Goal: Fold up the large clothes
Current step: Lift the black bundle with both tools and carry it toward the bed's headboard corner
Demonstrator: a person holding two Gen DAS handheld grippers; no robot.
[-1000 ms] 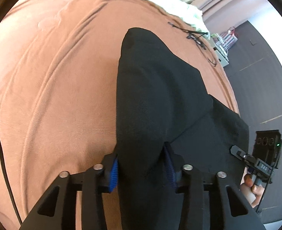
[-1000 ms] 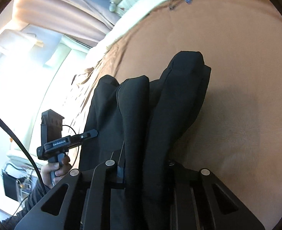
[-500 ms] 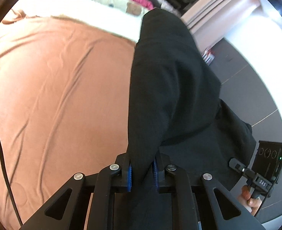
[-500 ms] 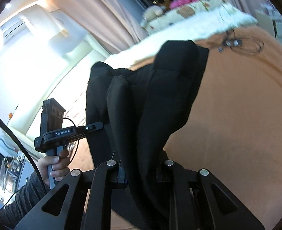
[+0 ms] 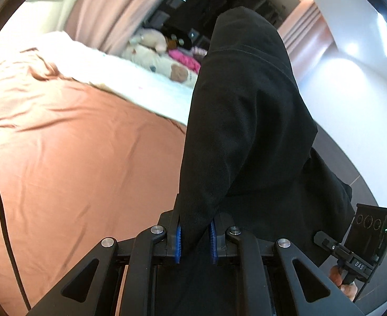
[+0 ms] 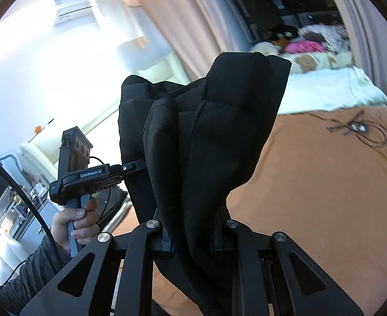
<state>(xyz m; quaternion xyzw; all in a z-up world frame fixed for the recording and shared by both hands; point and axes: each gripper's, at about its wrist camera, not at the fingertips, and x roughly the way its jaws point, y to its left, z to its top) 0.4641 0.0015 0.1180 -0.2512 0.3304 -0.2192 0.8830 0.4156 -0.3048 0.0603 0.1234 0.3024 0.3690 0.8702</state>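
Observation:
A large black garment (image 5: 246, 131) hangs lifted above a bed with a brown sheet (image 5: 75, 158). My left gripper (image 5: 194, 239) is shut on a bunched edge of the garment between its blue pads. My right gripper (image 6: 192, 239) is shut on another bunched part of the same garment (image 6: 206, 137), which stands up in folds in front of the lens. Each gripper shows in the other's view: the right one (image 5: 362, 247) at the lower right, the left one (image 6: 88, 176) at the left, held by a hand. The garment's lower part is hidden.
The brown sheet also shows in the right wrist view (image 6: 325, 184). A white blanket (image 5: 140, 79) and soft toys (image 5: 154, 50) lie at the bed's far end. A tangle of cables (image 6: 359, 129) lies on the sheet. Pink curtains (image 6: 193, 21) hang behind.
Both grippers have risen and tilted up with the garment, lifting it off the brown sheet. The left jaws closed from loosely around the cloth to tight on it.

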